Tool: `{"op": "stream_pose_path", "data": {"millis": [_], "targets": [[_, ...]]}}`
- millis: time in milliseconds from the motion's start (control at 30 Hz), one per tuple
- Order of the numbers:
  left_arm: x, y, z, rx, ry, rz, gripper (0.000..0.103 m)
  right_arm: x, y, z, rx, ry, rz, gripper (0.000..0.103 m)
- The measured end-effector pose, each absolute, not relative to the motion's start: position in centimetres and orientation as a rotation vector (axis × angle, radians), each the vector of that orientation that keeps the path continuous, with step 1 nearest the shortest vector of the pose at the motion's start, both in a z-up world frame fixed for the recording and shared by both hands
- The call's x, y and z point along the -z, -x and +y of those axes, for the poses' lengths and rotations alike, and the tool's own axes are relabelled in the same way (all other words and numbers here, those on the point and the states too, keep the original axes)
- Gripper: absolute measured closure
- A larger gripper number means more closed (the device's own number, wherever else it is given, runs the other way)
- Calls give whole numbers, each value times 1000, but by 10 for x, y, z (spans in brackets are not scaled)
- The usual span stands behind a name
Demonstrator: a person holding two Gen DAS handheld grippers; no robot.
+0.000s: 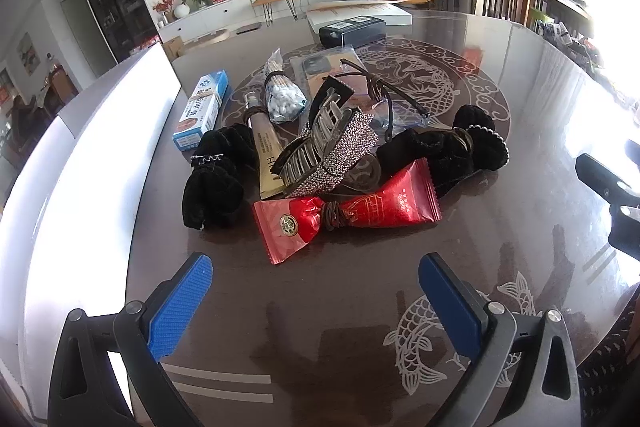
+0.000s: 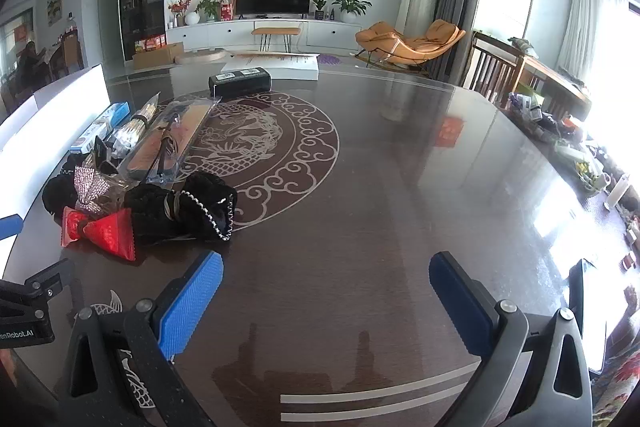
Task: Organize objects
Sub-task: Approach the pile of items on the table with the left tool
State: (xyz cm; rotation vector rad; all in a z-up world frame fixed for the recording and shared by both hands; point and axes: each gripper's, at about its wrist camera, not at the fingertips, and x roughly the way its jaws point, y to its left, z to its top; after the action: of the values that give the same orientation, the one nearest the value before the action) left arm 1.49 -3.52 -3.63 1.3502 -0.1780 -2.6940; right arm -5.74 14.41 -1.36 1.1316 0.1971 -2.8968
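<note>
Red snack pkt, black scrunchies, sparkly silver hair clip, brown table w/ white fish pattern.

The tube lies under the hair claw, which hides its lower end and most of its print. The left scrunchie overlaps the toothpaste box at its near corner. The print on the red packet is too small to read. The eyeglasses rest on a clear sleeve whose contents are unclear, perhaps a card. In the right wrist view the pile's left side, with the claw, is squeezed and blurred near the edge, and the left gripper is cut off there.
</note>
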Motion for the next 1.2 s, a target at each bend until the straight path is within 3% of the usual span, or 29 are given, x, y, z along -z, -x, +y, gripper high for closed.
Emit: {"op": "stream_pose_path", "data": {"millis": [1200], "targets": [[45,-15,-25,2707,-1403,-201,0,21,62,149,2868,-1177,143,0]]}}
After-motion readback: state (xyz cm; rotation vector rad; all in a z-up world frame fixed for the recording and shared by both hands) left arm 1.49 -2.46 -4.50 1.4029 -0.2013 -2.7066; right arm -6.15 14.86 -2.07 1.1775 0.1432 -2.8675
